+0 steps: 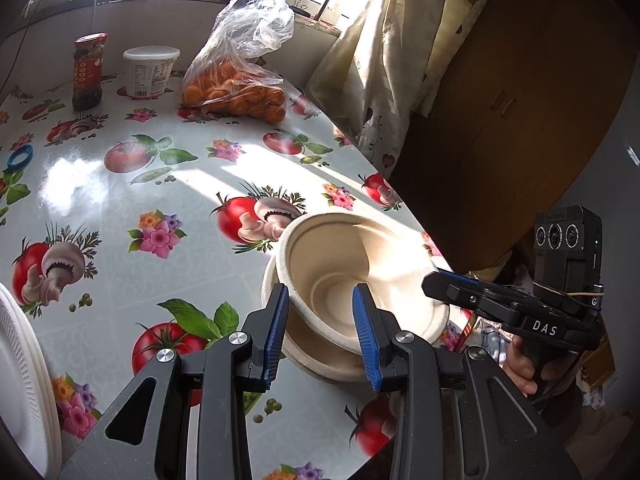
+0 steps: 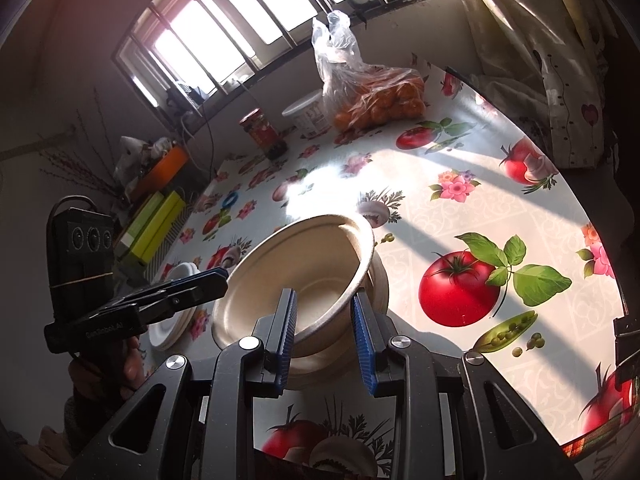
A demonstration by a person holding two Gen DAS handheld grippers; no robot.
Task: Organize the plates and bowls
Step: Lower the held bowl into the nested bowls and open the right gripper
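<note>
I pinch the top bowl [image 1: 360,272] with both my left gripper [image 1: 322,334] and right gripper [image 2: 324,336], jaws nearly closed on its rim, tipping it over the bowl stack [image 2: 380,280] on the table [image 1: 120,208] so it nests.

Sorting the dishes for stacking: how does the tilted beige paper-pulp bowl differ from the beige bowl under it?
The tilted beige paper-pulp bowl is raised on one side, its rim gripped by both the left gripper and the right gripper; the lower beige bowl rests flat on the table, ungripped. The tilted bowl's inside shows fully; the lower bowl is mostly covered. Both look the same colour and material.
</note>
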